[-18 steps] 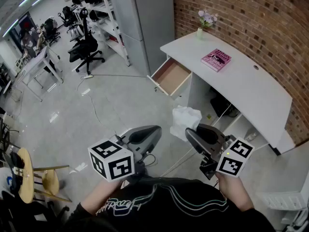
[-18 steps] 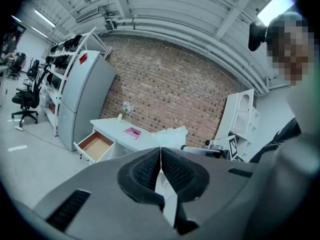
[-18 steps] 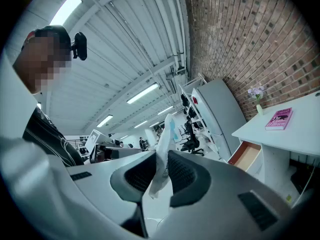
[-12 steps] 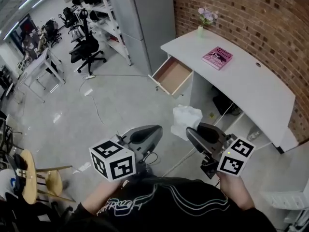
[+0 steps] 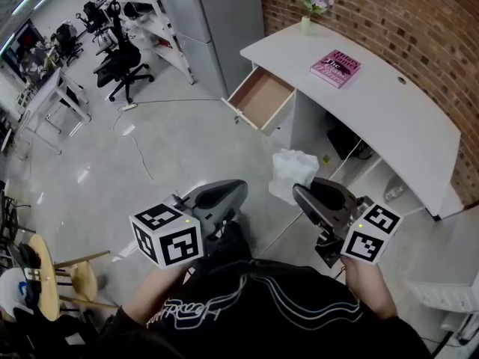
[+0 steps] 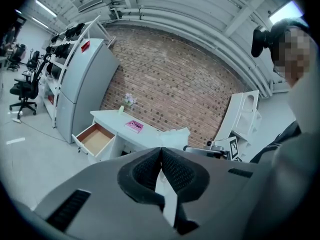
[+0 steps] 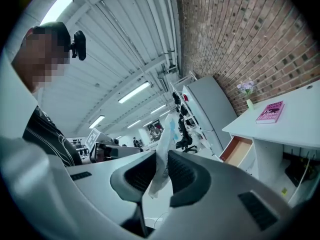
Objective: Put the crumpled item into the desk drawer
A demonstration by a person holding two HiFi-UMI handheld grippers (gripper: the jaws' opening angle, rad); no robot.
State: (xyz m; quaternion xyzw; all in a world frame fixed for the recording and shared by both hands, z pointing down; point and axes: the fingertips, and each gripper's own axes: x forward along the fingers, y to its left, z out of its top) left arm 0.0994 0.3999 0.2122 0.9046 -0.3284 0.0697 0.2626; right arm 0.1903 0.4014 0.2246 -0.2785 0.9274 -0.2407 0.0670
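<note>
The crumpled white item (image 5: 293, 172) sticks out ahead of my right gripper (image 5: 301, 194), which is shut on it. In the right gripper view the item (image 7: 165, 134) runs up from between the dark pads. My left gripper (image 5: 238, 191) is held level beside it, jaws shut with nothing between them (image 6: 161, 151). The white desk (image 5: 389, 129) stands ahead against the brick wall. Its drawer (image 5: 260, 98) is pulled open at the left end and shows a bare wooden bottom. Both grippers are over the floor, well short of the drawer (image 7: 239, 149).
A pink book (image 5: 334, 68) and a small vase of flowers (image 5: 313, 2) stand on the desk. A tall grey cabinet (image 5: 213, 21) is left of the drawer. A cable (image 5: 142, 155) trails over the floor, with office chairs (image 5: 120, 62) behind it and a wooden stool (image 5: 71, 279) at lower left.
The desk and drawer have shifted slightly up and left in the head view. Both grippers keep their pose, and the white item stays in the right one.
</note>
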